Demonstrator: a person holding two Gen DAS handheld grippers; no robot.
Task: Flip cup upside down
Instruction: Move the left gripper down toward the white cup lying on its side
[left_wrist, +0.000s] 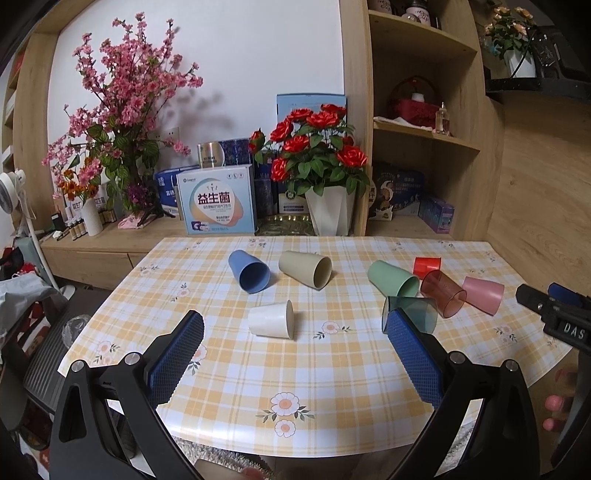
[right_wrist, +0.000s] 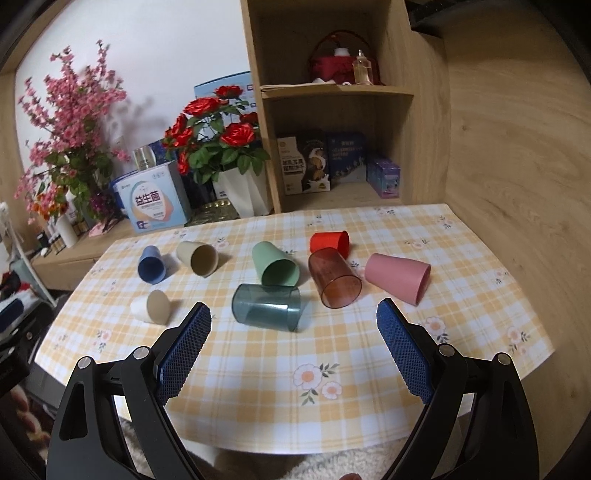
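Several cups lie on their sides on the checked table (left_wrist: 295, 373). In the left wrist view: white cup (left_wrist: 271, 319), blue cup (left_wrist: 248, 271), beige cup (left_wrist: 306, 268), green cup (left_wrist: 393, 278), clear teal cup (left_wrist: 415, 312), clear brown cup (left_wrist: 443, 293), pink cup (left_wrist: 484, 295), red cup (left_wrist: 426, 266). My left gripper (left_wrist: 295, 325) is open, just short of the white cup. My right gripper (right_wrist: 293, 317) is open, just short of the teal cup (right_wrist: 266, 306); the brown cup (right_wrist: 334, 278) and pink cup (right_wrist: 399, 277) lie beyond.
A low cabinet behind the table holds a pot of red roses (left_wrist: 317, 166), pink blossoms (left_wrist: 125, 99) and boxes (left_wrist: 216, 199). A wooden shelf unit (left_wrist: 417, 140) stands at the back right. The right gripper's body (left_wrist: 554, 314) shows at the left view's right edge.
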